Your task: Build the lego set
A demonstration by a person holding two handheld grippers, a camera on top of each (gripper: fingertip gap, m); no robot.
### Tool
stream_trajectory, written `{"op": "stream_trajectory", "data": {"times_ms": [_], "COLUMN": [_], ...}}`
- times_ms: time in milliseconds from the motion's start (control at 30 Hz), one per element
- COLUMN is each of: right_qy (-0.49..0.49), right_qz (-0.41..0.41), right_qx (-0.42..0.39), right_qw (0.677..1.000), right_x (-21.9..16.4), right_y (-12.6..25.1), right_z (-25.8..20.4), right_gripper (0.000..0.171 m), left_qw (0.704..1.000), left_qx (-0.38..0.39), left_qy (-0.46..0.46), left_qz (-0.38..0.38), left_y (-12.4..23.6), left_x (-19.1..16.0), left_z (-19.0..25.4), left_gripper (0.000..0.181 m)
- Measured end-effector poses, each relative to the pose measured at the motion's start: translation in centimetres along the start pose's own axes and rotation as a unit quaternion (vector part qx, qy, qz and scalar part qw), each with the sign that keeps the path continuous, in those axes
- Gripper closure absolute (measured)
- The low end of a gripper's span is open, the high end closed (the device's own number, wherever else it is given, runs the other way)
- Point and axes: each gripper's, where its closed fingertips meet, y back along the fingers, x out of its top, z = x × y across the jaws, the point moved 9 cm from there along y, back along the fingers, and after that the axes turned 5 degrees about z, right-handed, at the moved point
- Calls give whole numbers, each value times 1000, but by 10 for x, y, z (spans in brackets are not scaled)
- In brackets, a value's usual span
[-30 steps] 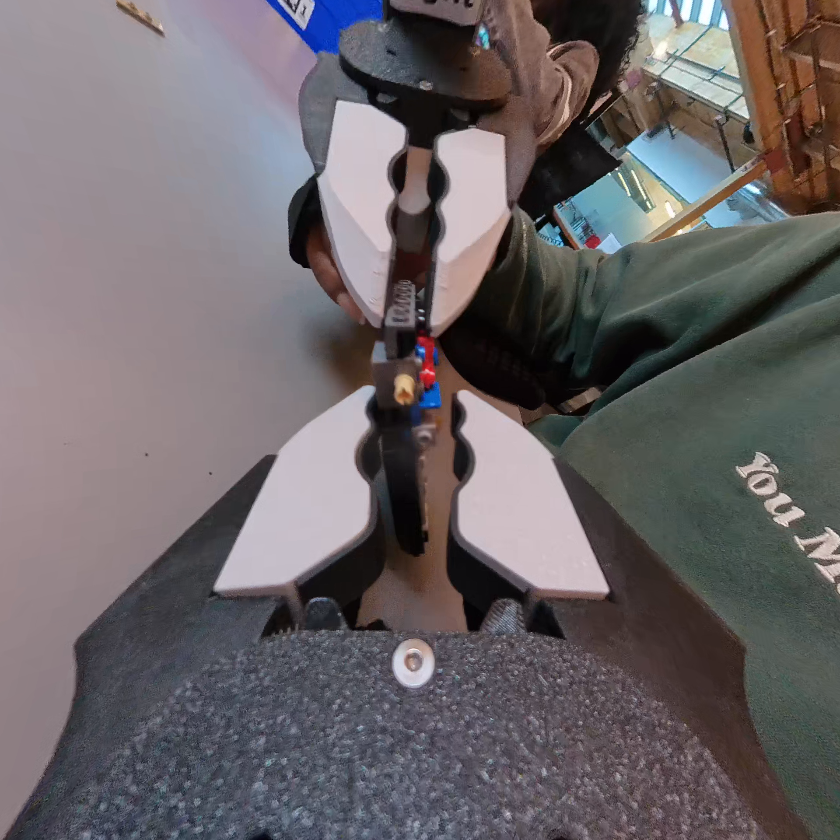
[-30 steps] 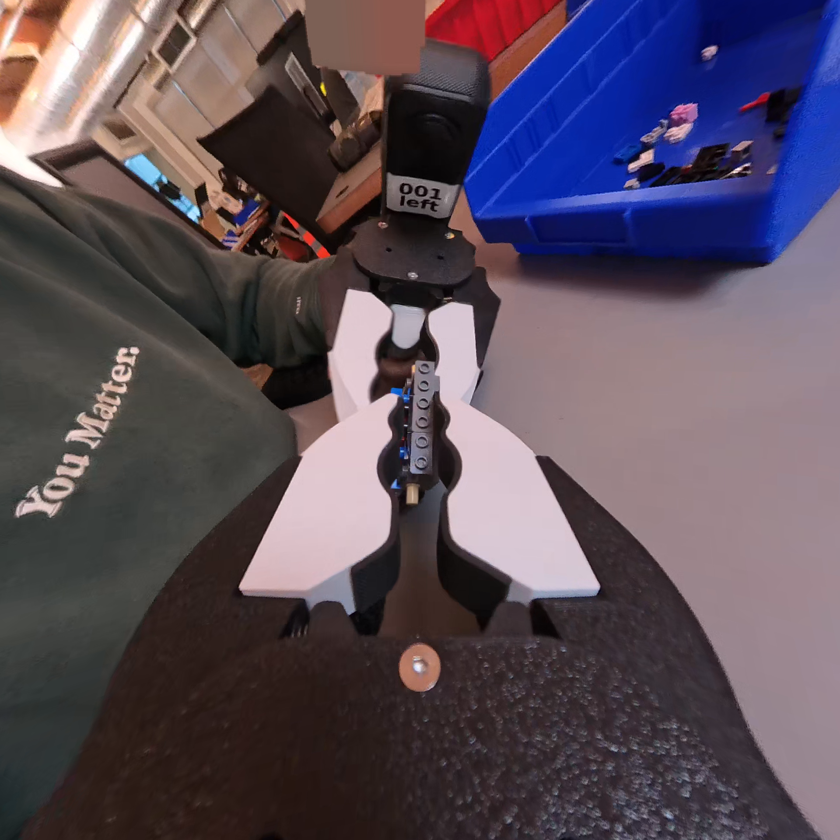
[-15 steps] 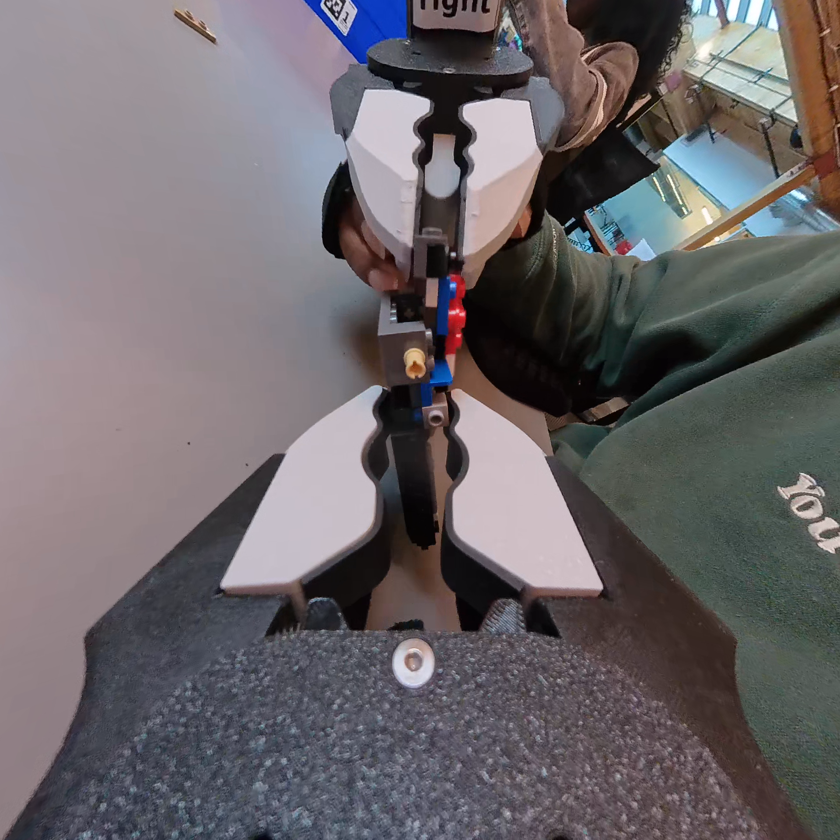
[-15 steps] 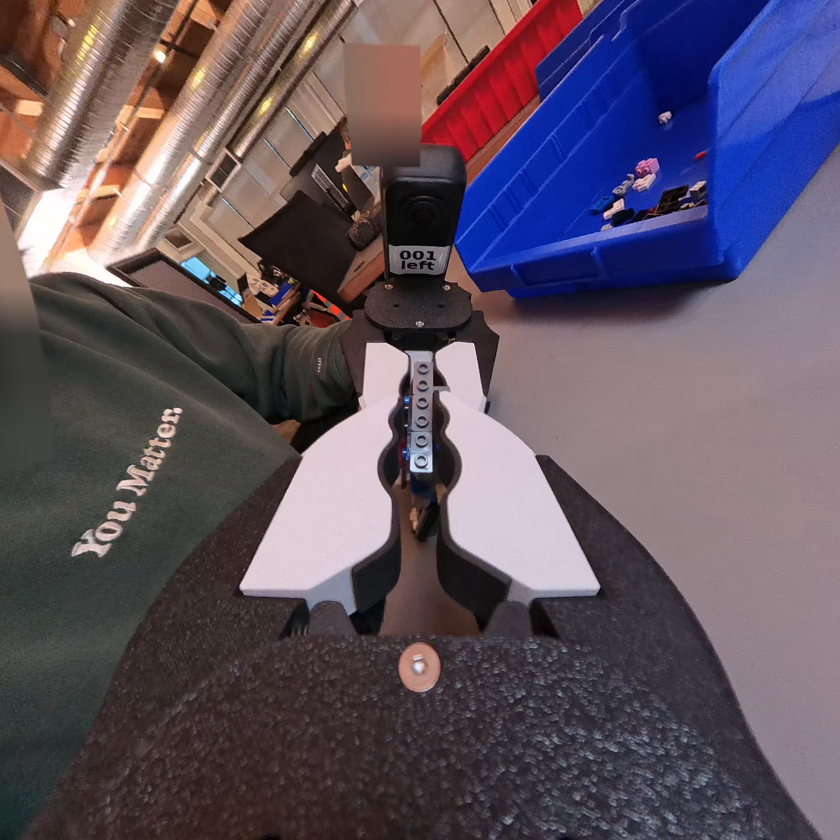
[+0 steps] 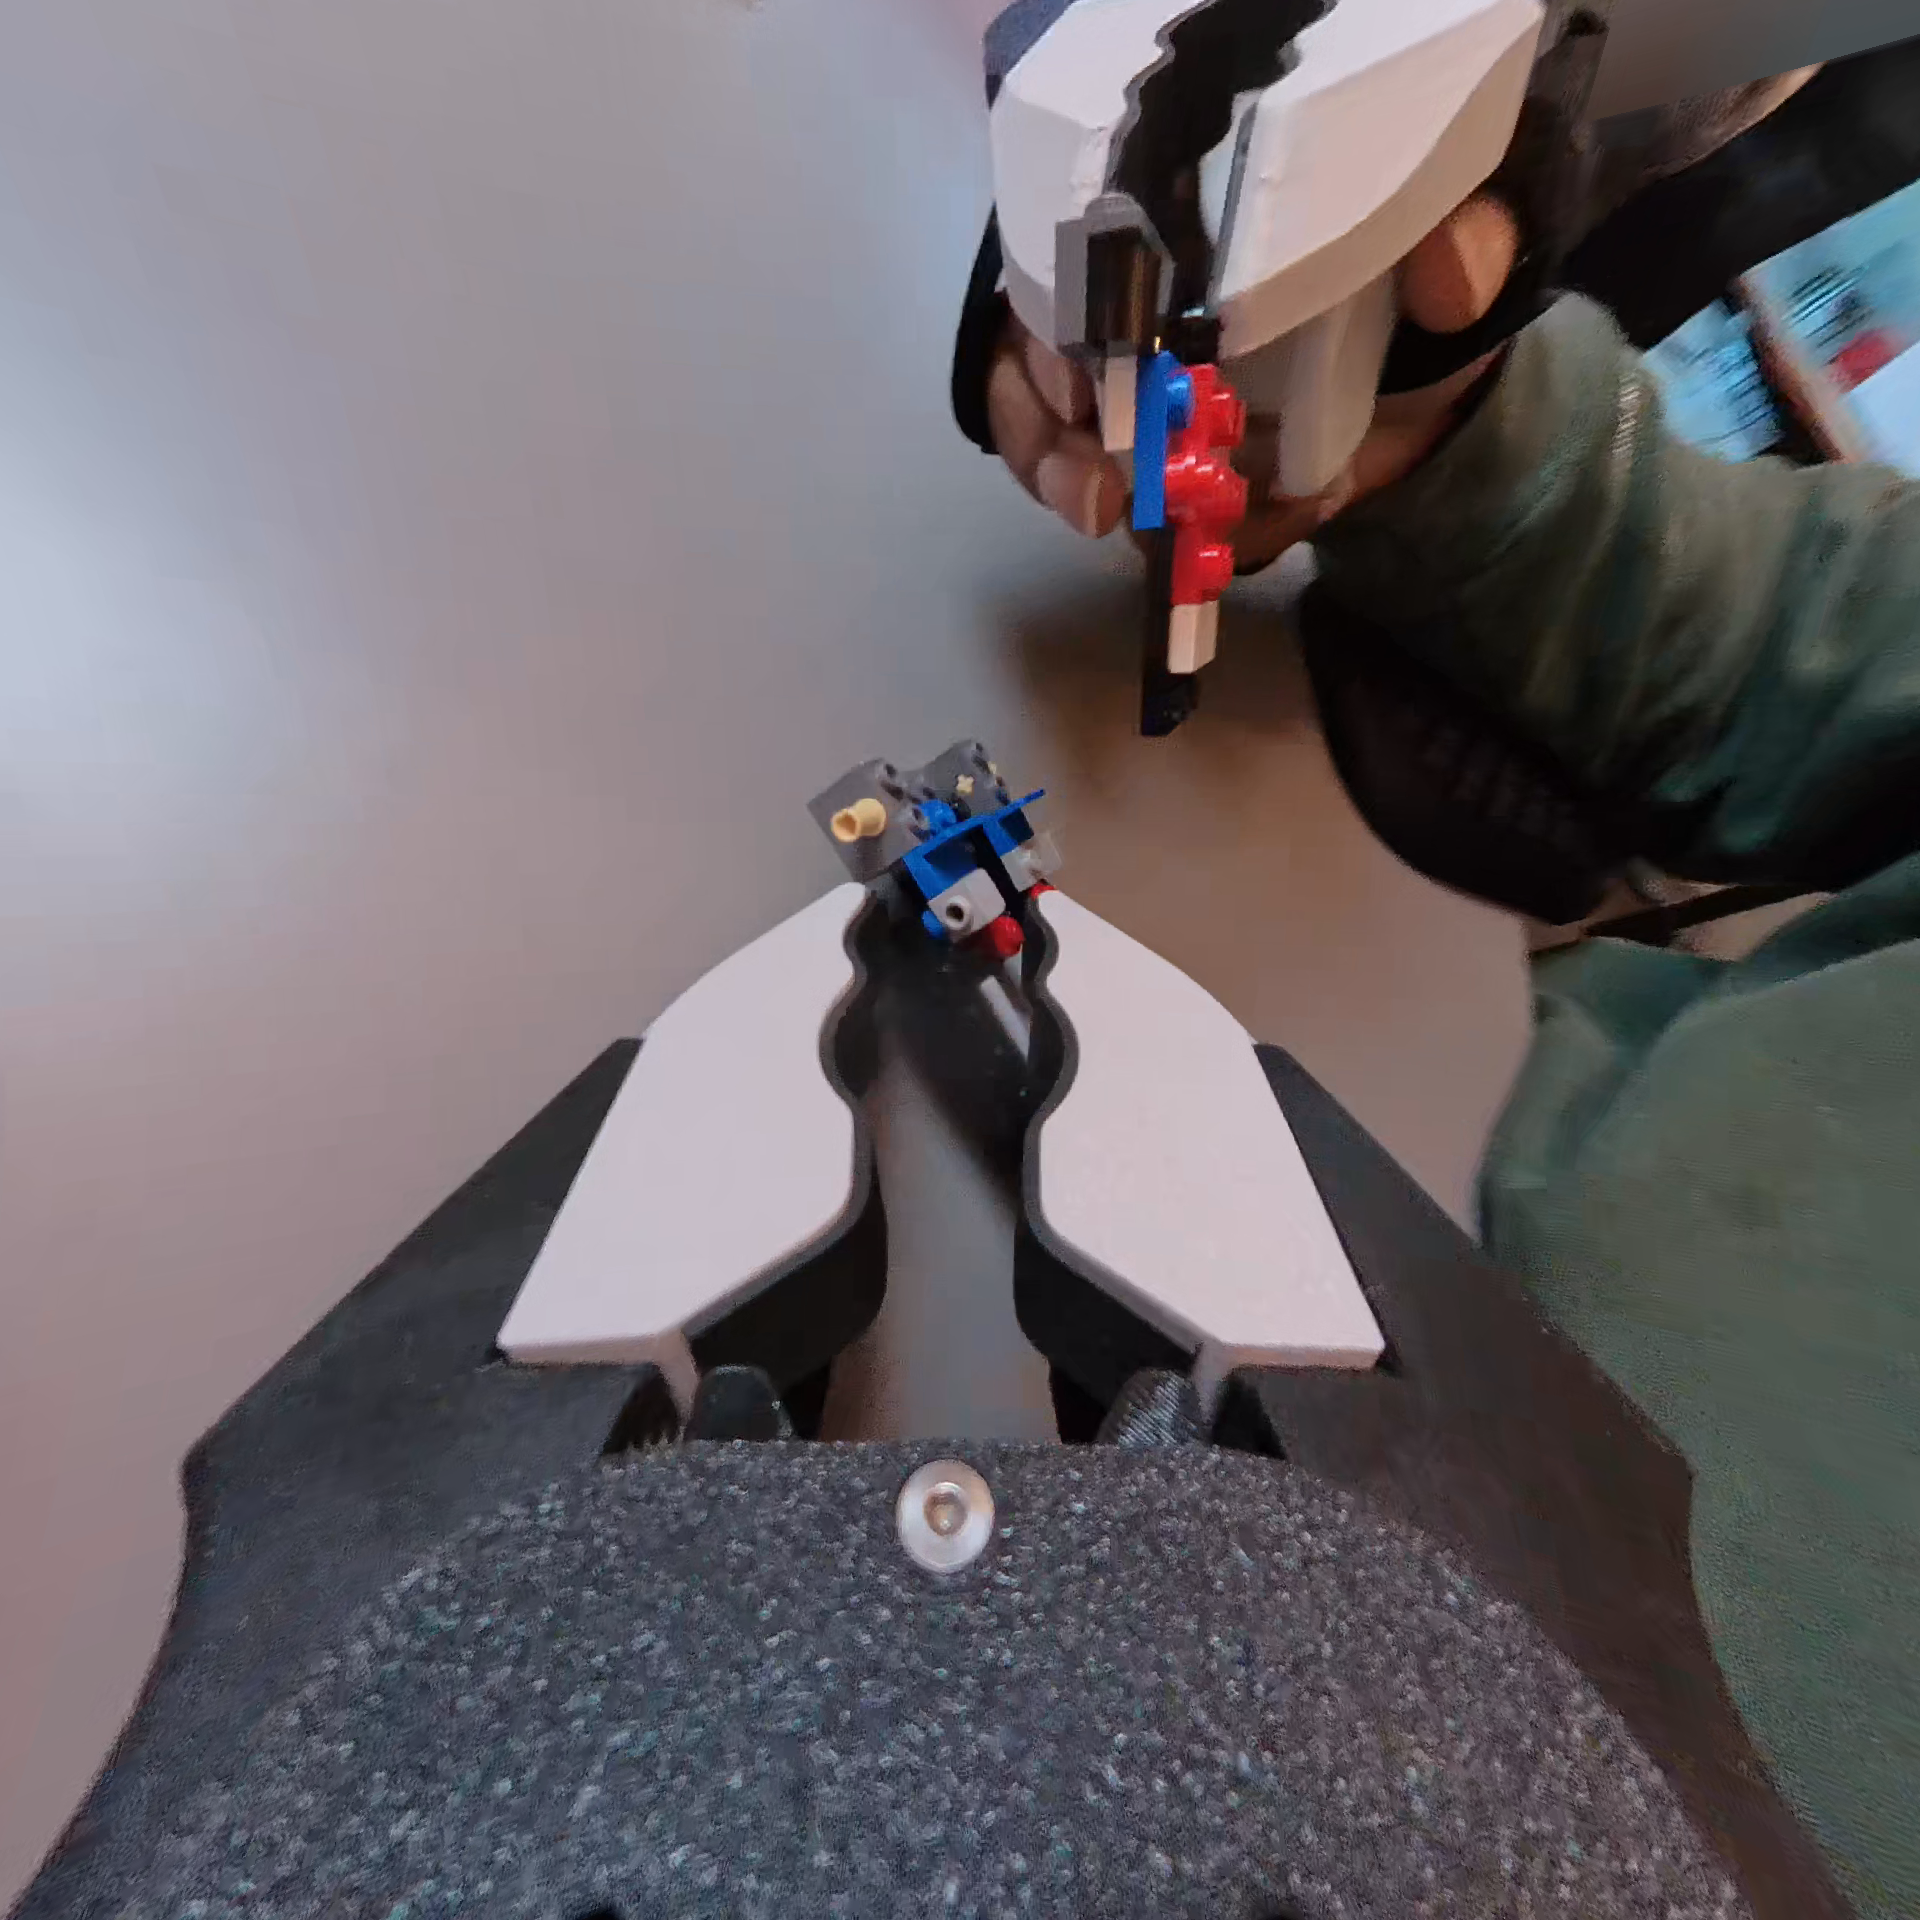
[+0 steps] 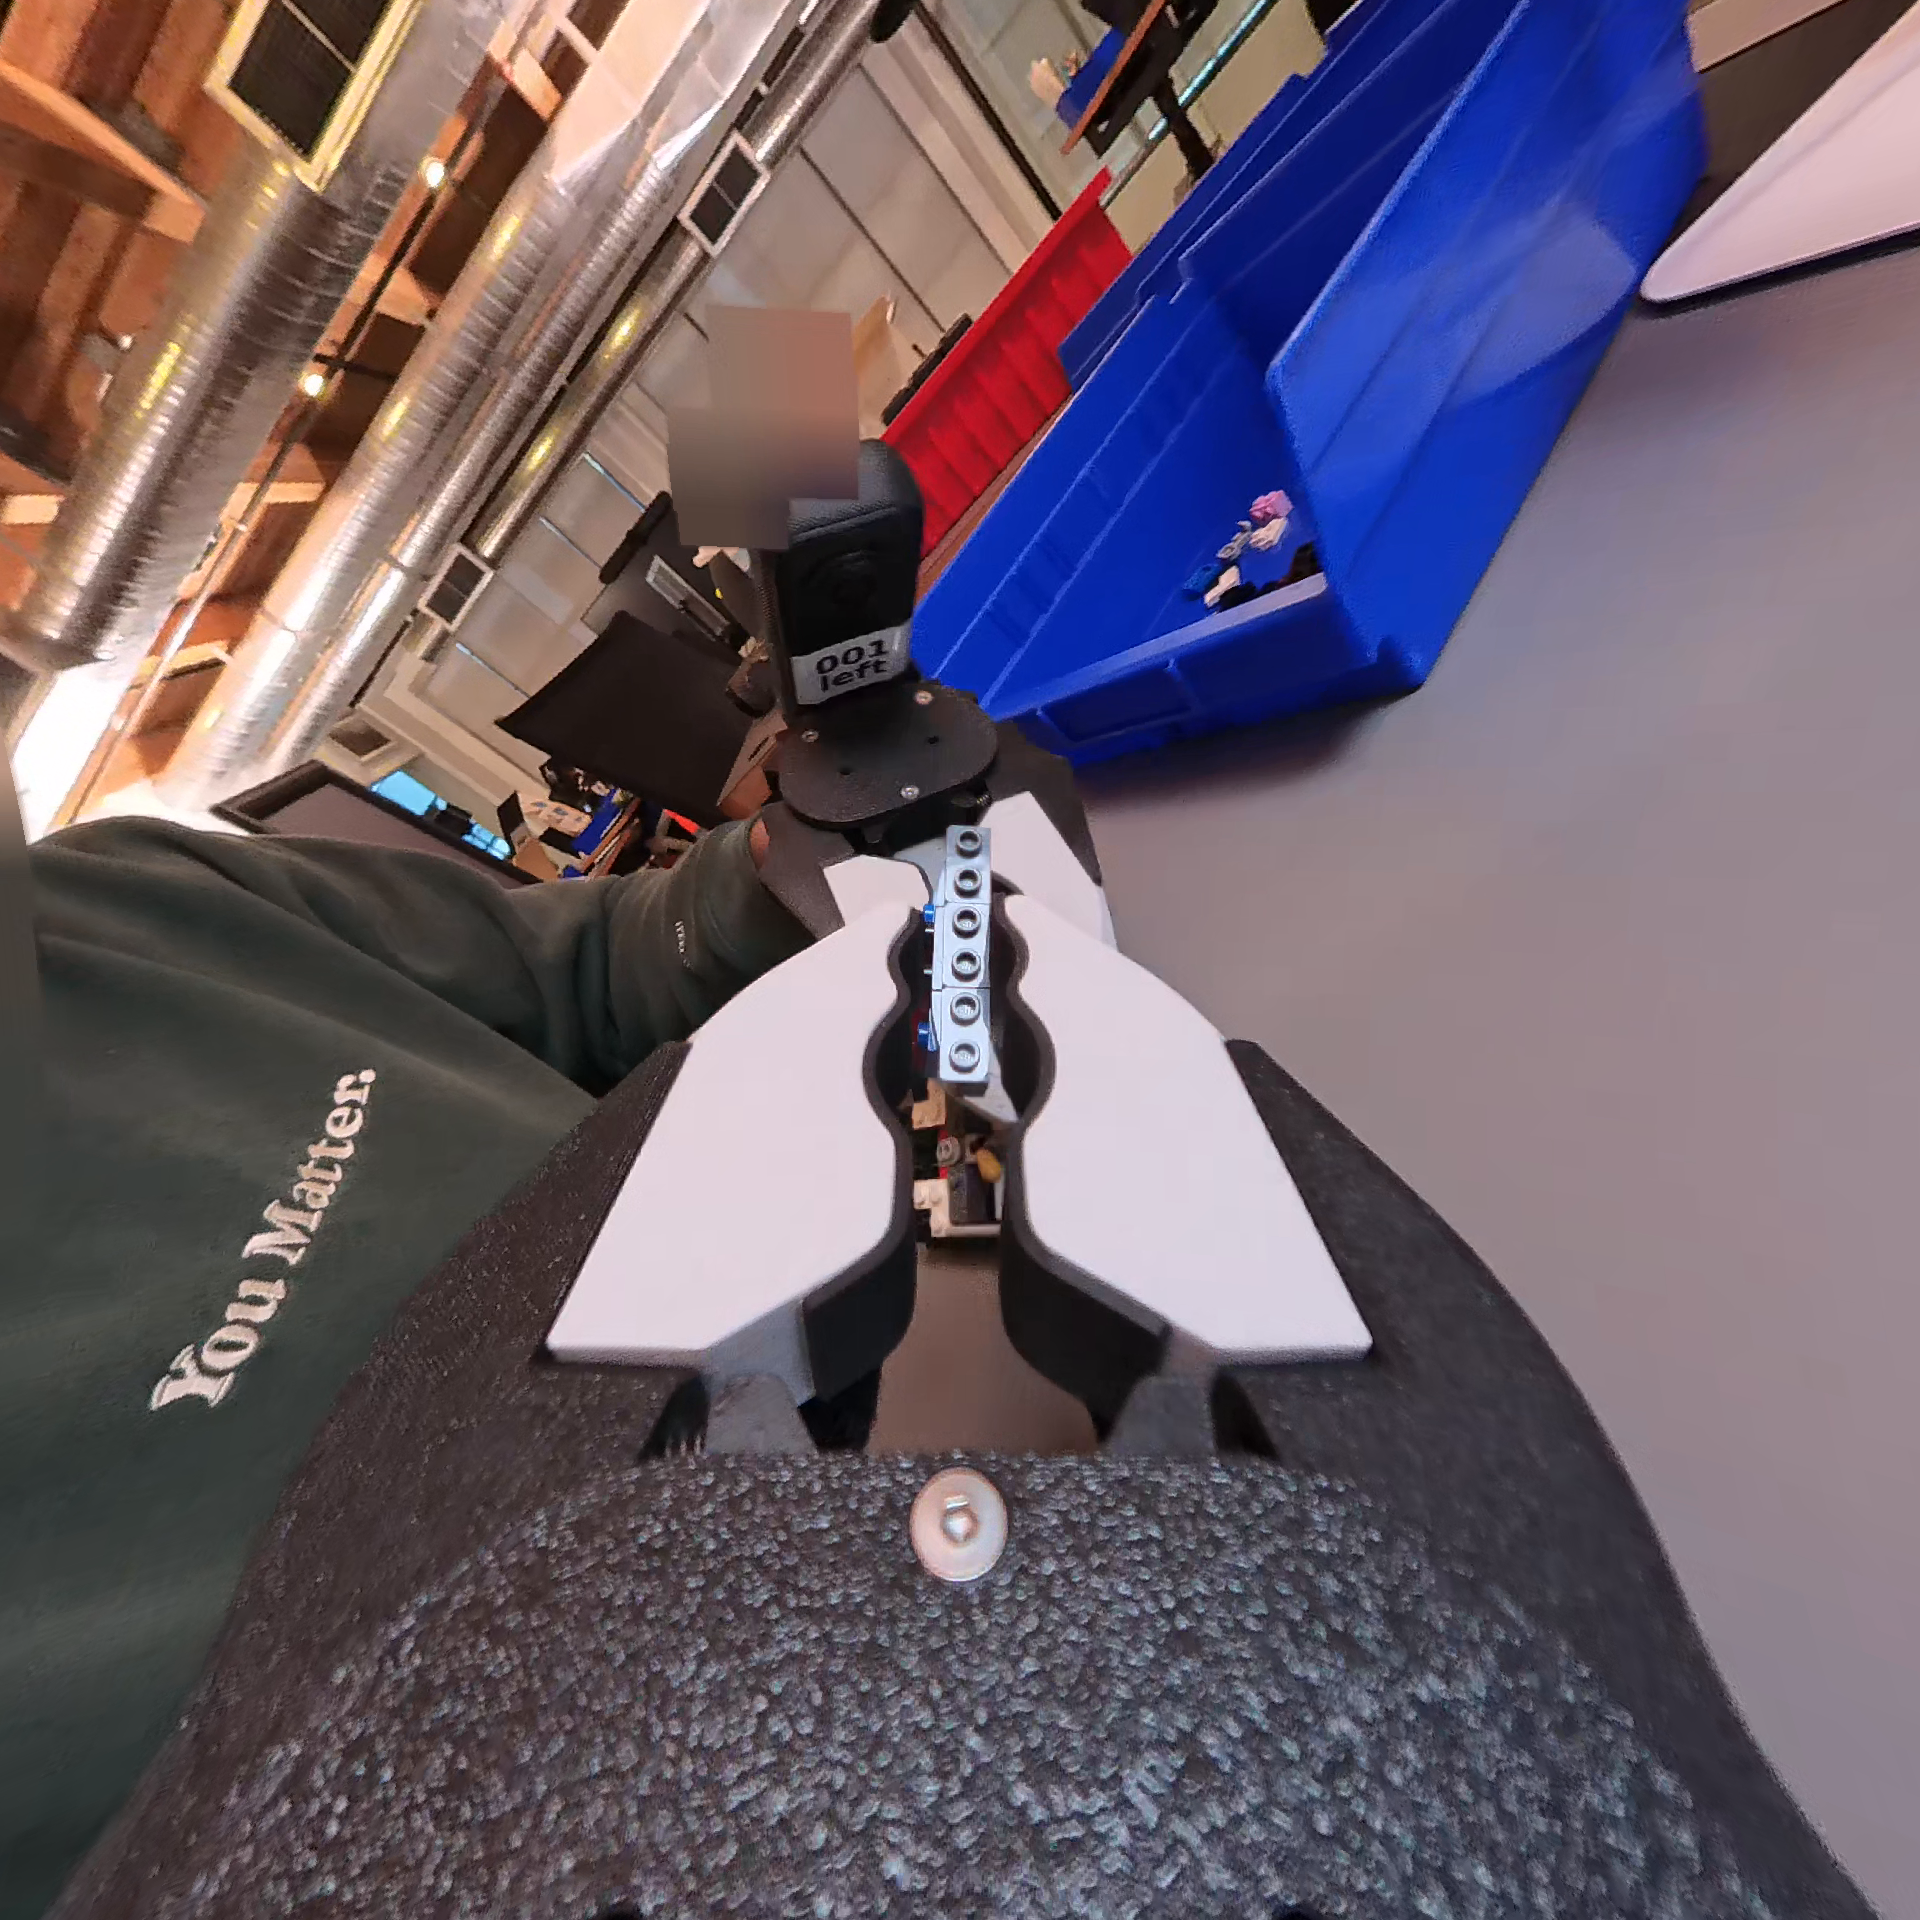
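Pulled apart since half a second ago, the brick build is now two pieces. Left gripper (image 5: 951, 914) clamps the grey-and-blue cluster (image 5: 935, 842); right gripper (image 6: 951, 997) clamps the grey studded strip (image 6: 964, 966), both above the grey desk (image 5: 416, 520), blue bin (image 6: 1351, 436) beyond.

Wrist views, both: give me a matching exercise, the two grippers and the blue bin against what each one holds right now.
Column A
1. left gripper
2. right gripper
3. blue bin

Column B
a. loose small pieces
b. red-and-blue brick strip
c. grey-and-blue brick cluster with a tan peg

Pairs: 1-c, 2-b, 3-a
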Motion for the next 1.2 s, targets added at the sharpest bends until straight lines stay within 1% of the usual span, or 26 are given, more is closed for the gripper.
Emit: {"op": "stream_trajectory", "data": {"times_ms": [133,300,367,433,467,533,633,733,767,800,867,1067,1200], "right_qy": [-7,-10,-18,-31,-37,-47,-52,-62,-66,-67,-76,-42,4], "right_qz": [18,52,72,96,108,125,133,124,115,106,99,92,124], "right_qx": [-16,-42,-48,-51,-47,-28,8,44,53,61,79,114,174], "right_qw": [1000,998,996,994,992,991,990,989,990,990,989,988,977], "right_x": [4,9,11,13,14,15,14,9,6,3,-2,-8,-6], "right_y": [6,18,23,28,30,31,24,10,5,1,-6,-16,-15], "right_z": [5,10,12,13,13,10,2,-6,-9,-11,-16,-29,-44], "right_gripper": [160,160,160,159,160,159,160,160,160,160,160,160,160], "left_qw": [998,994,990,986,984,984,988,985,982,980,980,981,974], "left_qx": [37,24,47,73,81,60,-18,-84,-98,-101,-94,-54,-27], "left_qy": [-44,-87,-119,-145,-158,-170,-129,-73,-52,-34,-24,-62,-119], "left_qz": [-27,-53,-59,-46,-27,14,78,135,153,168,175,176,190], "left_y": [-5,-22,-29,-29,-25,-13,4,12,14,16,21,35,44], "left_x": [13,33,43,55,61,68,64,54,51,49,42,29,24], "left_z": [-7,-16,-25,-30,-27,-13,12,31,35,37,39,55,71], "left_gripper": [157,157,155,147,146,146,146,147,150,154,170,171,170]}}
